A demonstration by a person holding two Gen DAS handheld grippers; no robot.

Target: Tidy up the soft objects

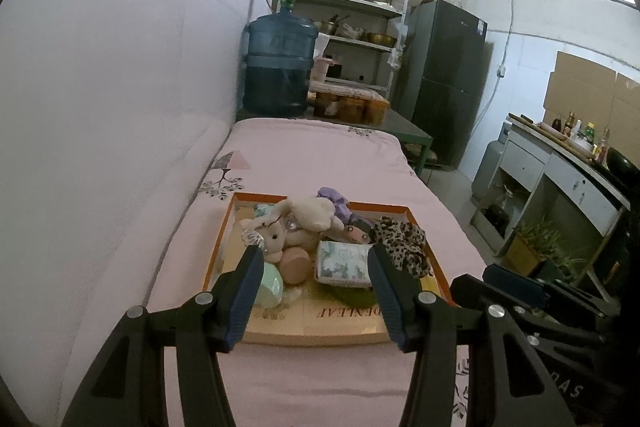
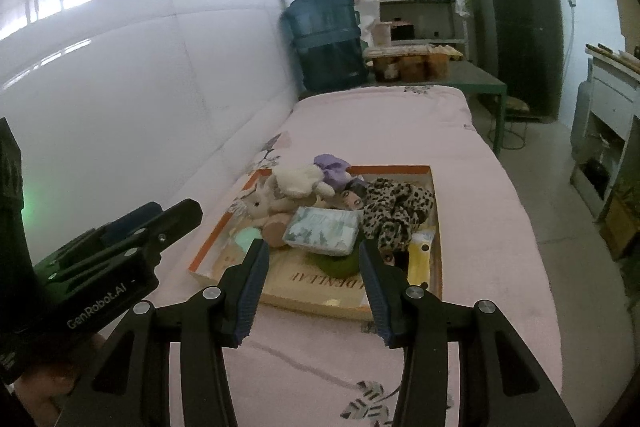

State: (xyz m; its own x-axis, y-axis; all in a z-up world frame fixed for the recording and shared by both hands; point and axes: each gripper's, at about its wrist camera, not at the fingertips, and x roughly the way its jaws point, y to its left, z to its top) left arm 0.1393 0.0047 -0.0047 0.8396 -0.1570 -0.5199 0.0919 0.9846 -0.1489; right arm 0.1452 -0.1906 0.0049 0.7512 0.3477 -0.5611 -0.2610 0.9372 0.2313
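A shallow orange-rimmed cardboard tray point(image 1: 219, 247) point(image 2: 208, 247) lay on a pink quilted bed cover point(image 1: 320, 155) point(image 2: 480, 227) beside a white tiled wall. Heaped in the tray were the soft things: a cream plush rabbit point(image 1: 280, 227) point(image 2: 276, 195) at the far left, a lilac fabric scrunchie point(image 1: 334, 201) point(image 2: 332, 167) at the far rim, a leopard-print cloth point(image 1: 404, 239) point(image 2: 396, 211) on the right, and a small pale green-patterned rectangular pillow point(image 1: 344, 261) point(image 2: 320, 229) near the middle, resting on a dark green round cushion point(image 1: 352, 293) point(image 2: 340, 265). A mint-green soft egg shape point(image 1: 270, 285) point(image 2: 246, 237) sat at the near left, just beside the rabbit. A yellow packet point(image 2: 420, 255) lay along the tray's right wall.

The left tongs point(image 1: 314, 267) hovered above the near part of the tray, jaws apart with nothing between them. The right tongs point(image 2: 314, 259) hung likewise over the tray's near edge, jaws apart and empty, touching none of the things. In the right wrist view the left tool showed at the left.

Beyond the bed stood a large blue water bottle point(image 1: 278, 63) point(image 2: 326, 43).
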